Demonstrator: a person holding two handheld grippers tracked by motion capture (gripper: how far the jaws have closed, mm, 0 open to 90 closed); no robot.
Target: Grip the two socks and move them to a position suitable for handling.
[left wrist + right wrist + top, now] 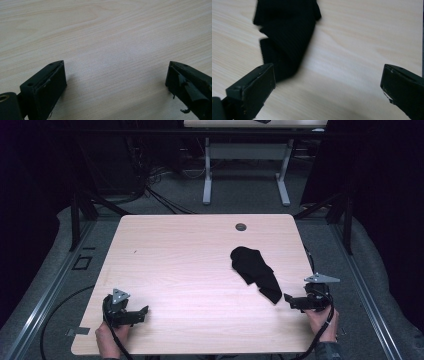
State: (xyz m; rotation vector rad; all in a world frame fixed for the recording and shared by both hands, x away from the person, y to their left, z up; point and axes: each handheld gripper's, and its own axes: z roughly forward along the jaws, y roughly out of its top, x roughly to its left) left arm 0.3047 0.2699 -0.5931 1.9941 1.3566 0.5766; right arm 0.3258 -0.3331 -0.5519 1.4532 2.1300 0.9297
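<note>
Pale wood surface (190, 260) carried one crumpled black cloth (255, 270) toward its right edge, untouched. Left gripper (135, 316) sat near the front-left corner, right gripper (295, 301) just beside the cloth; both jaws gaped, empty. Handling apparently not yet begun.

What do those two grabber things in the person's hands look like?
Both are black. The left gripper and the right gripper each carry a grey three-cornered plate on top and trail a black cable back past the hand. Each has two chunky black jaws with slanted tips and small screw holes. The left gripper's pads look worn and peeling. A dark sleeve covers the right wrist.
</note>
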